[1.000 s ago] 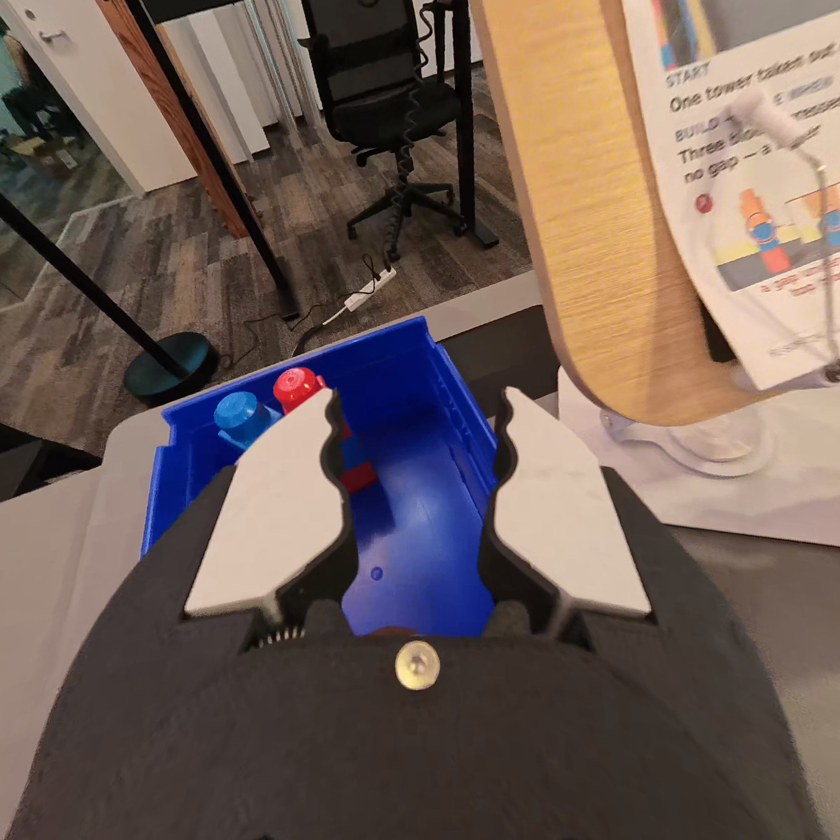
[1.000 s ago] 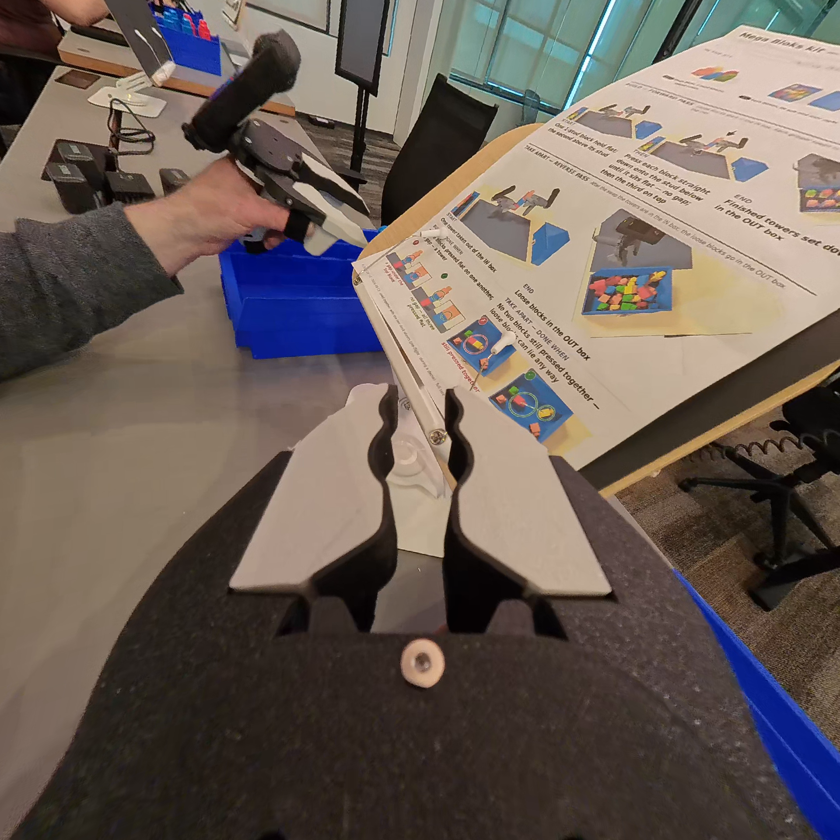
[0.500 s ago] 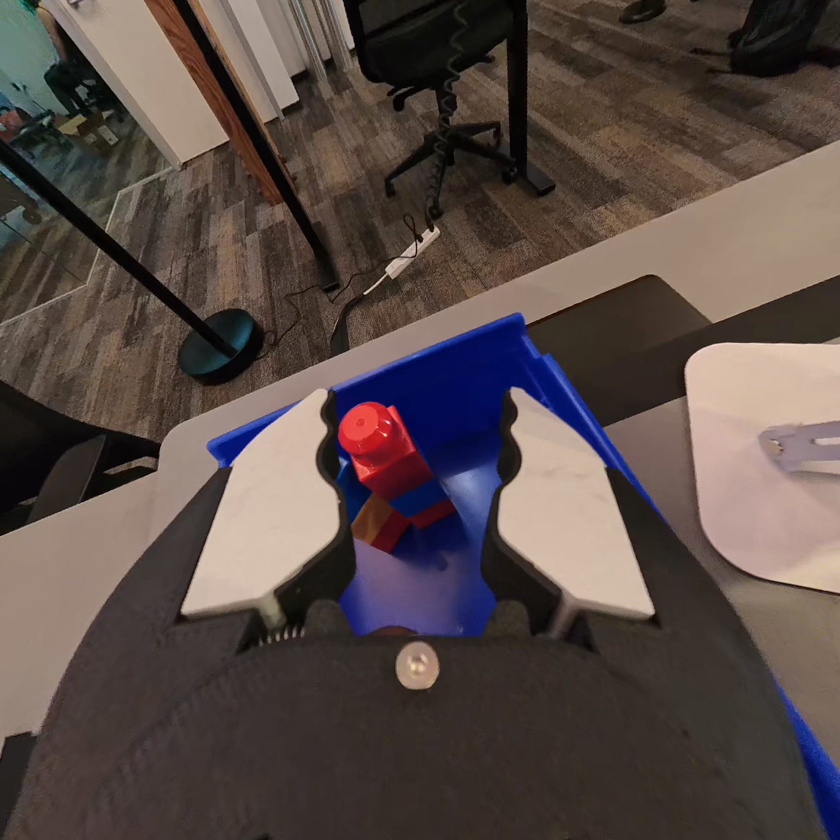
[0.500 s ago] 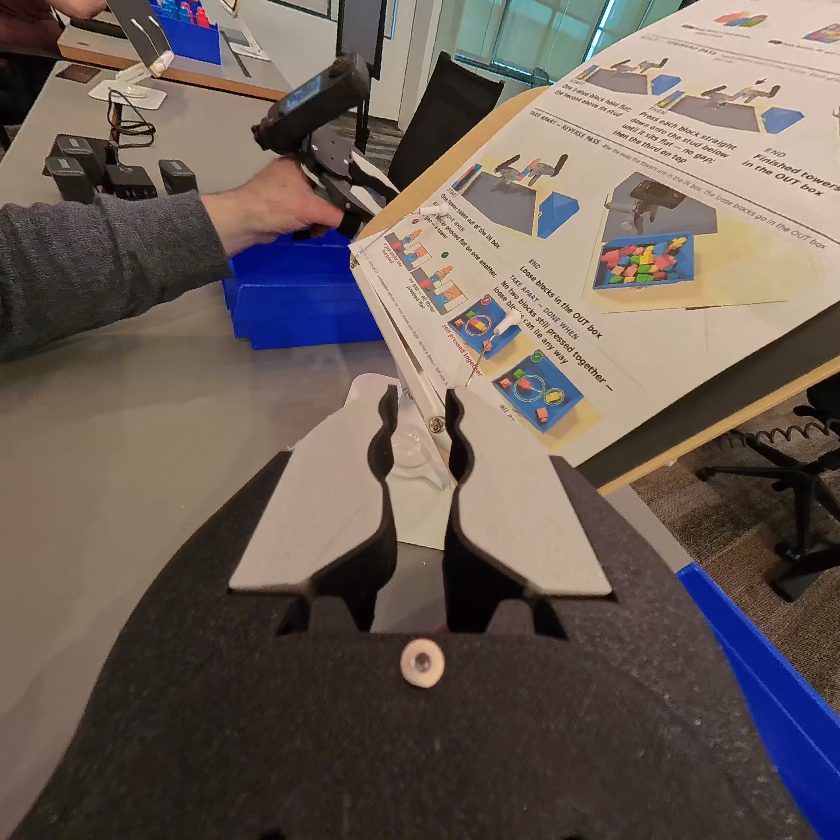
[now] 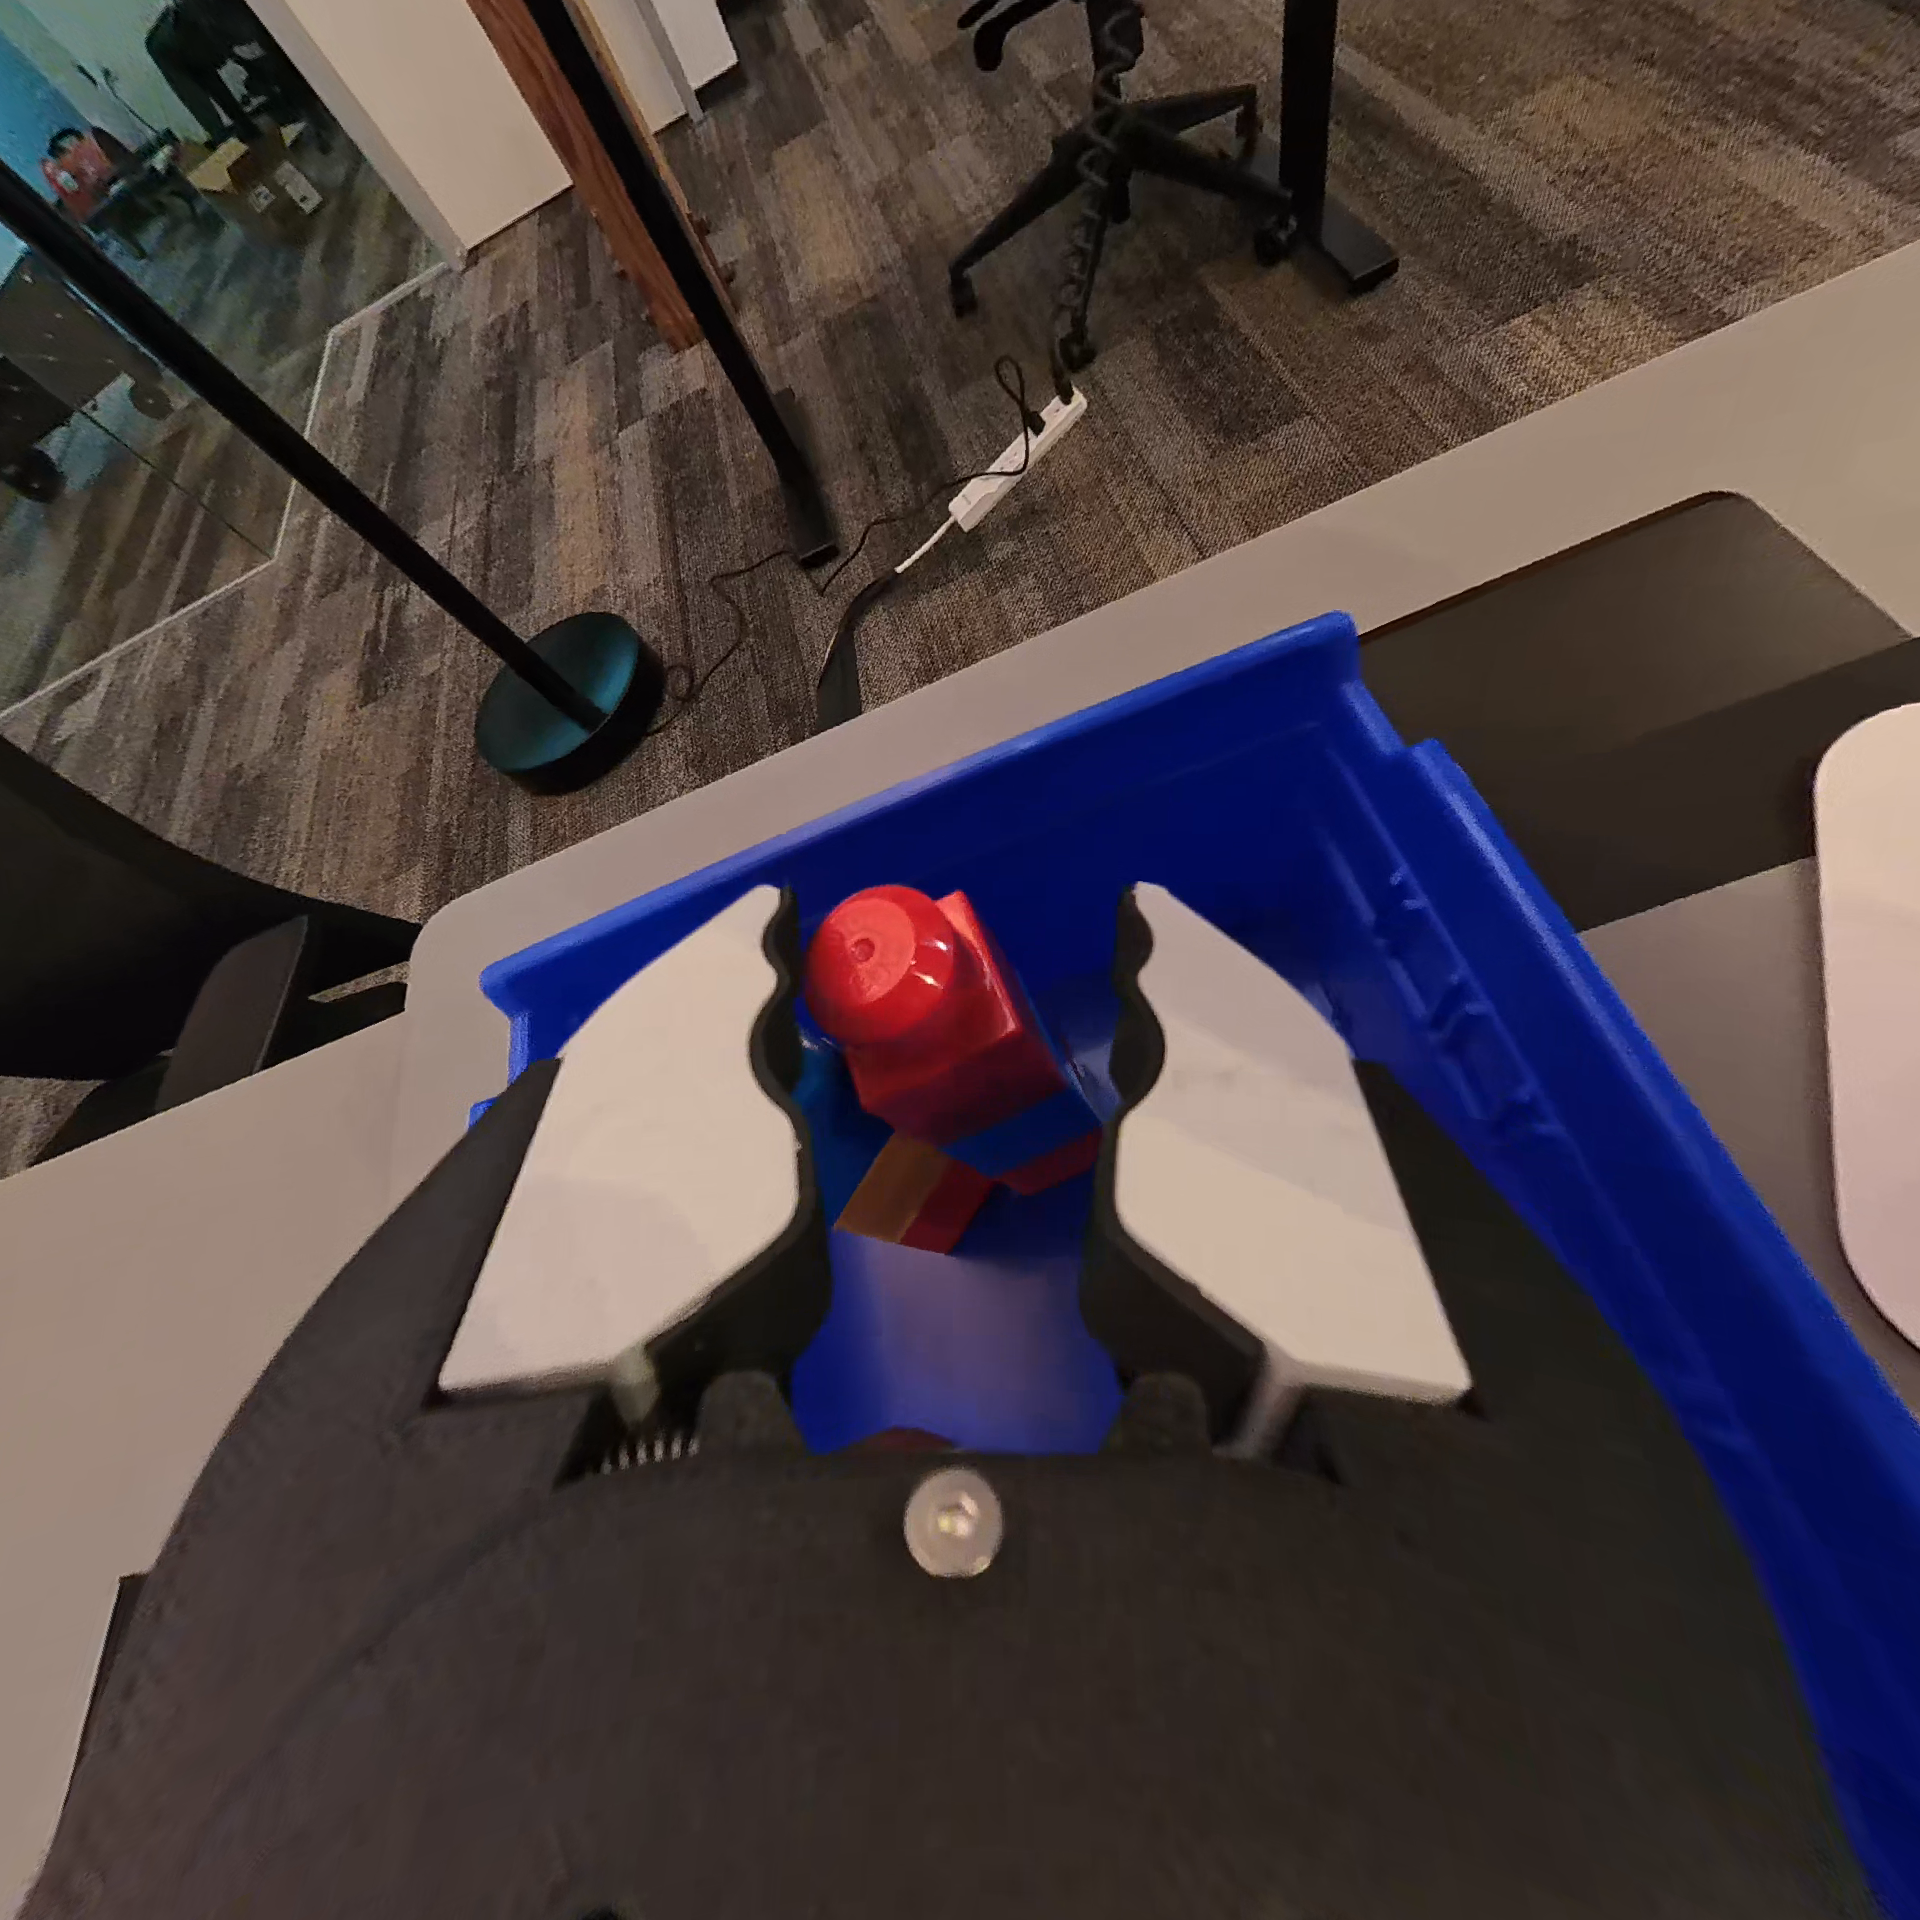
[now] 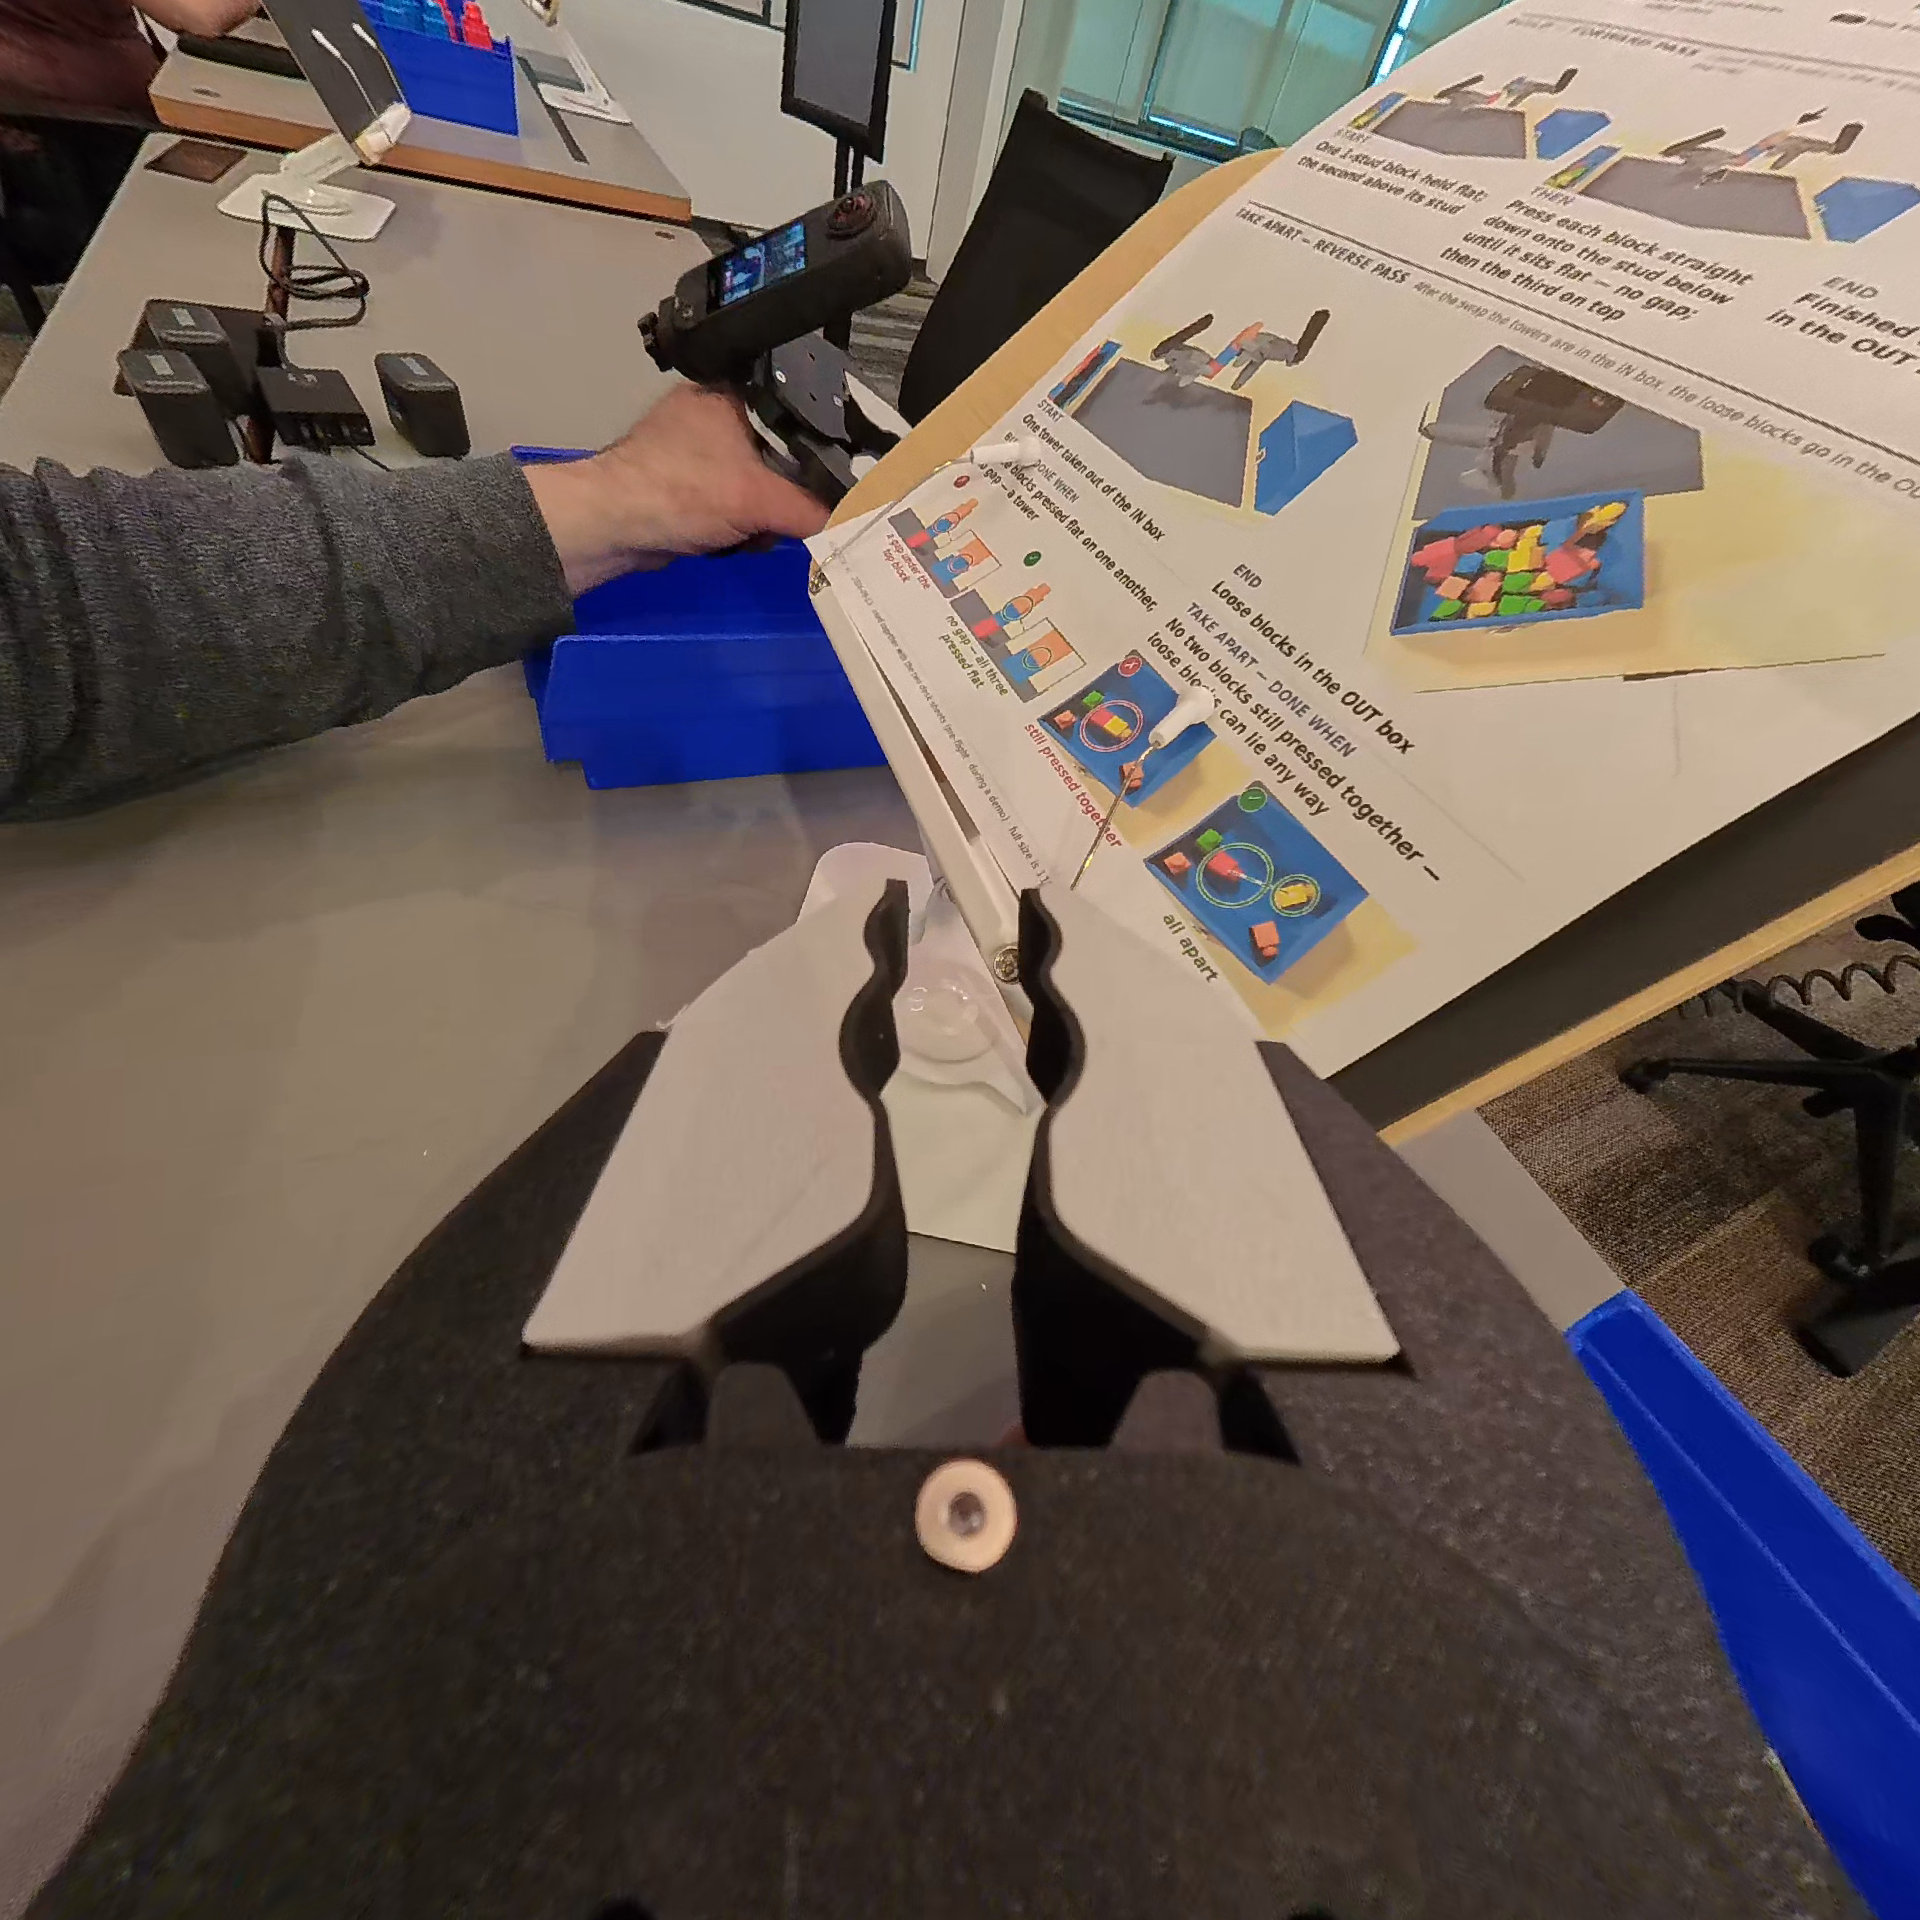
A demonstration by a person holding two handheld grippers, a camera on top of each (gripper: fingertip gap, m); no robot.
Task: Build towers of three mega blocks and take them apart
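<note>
In the left wrist view my left gripper (image 5: pixel 956 902) is open inside the blue bin (image 5: pixel 1049 750). Its fingers straddle a leaning tower with a red block (image 5: pixel 935 1039) on top and a blue block (image 5: pixel 1023 1132) under it; they do not press it. An orange and red piece (image 5: pixel 909 1195) lies below the tower. In the right wrist view my right gripper (image 6: pixel 961 899) hovers over the grey table, its jaws a narrow gap apart with nothing between them. A hand (image 6: pixel 665 488) there holds the left gripper down in the blue bin (image 6: pixel 707 707), its fingers hidden.
A tilted instruction board (image 6: pixel 1455 520) on a white stand base (image 5: pixel 1870 1039) stands right of the bin. A second blue bin's rim (image 6: pixel 1766 1558) is at my lower right. Black chargers (image 6: pixel 301 400) sit at the back left. The table edge (image 5: pixel 1143 623) runs just behind the bin. Tip to tip, the grippers are about 45 cm apart.
My left gripper has tipped down and moved into the bin, so the red-topped tower now sits between its open fingers. The right gripper has barely moved.
</note>
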